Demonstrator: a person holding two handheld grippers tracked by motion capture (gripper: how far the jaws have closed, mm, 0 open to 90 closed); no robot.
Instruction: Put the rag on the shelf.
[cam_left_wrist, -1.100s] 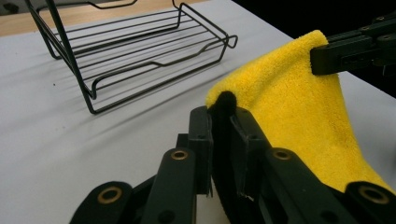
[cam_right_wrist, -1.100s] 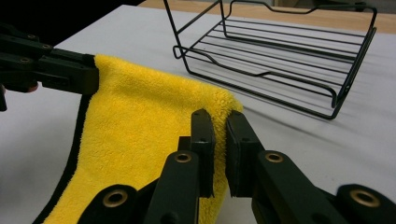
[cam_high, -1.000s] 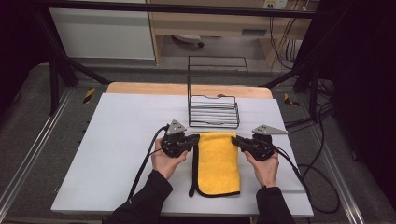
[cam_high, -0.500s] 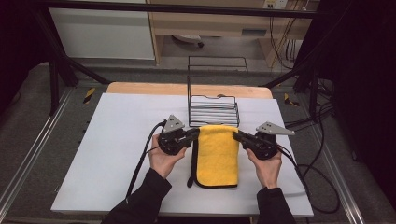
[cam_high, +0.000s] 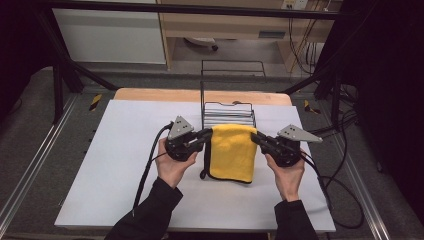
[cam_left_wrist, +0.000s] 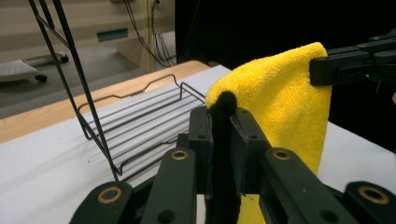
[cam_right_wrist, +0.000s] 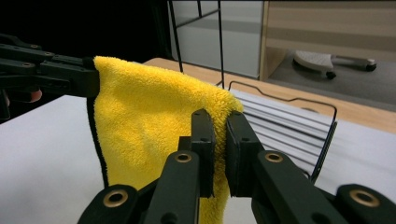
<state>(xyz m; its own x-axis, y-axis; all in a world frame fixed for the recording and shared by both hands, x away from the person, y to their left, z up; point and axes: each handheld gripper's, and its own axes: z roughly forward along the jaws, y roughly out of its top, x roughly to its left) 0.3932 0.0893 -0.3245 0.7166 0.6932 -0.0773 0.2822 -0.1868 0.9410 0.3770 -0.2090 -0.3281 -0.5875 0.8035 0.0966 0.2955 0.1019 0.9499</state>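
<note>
The yellow towel (cam_high: 231, 152) hangs folded between the two grippers, clear of the white counter (cam_high: 115, 165) along its top edge, just in front of the black wire rack (cam_high: 227, 112). The left gripper (cam_high: 204, 136) has its jaws clenched on the towel's upper left corner — black trim pinched between them — and the right gripper (cam_high: 256, 138) grasps the upper right corner the same way.

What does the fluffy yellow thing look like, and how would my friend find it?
Start at the white table and find the black wire rack near its far edge. Just in front hangs a folded yellow towel, pinched at its top corners by the left gripper and right gripper. Nothing else there is yellow or soft.
</note>
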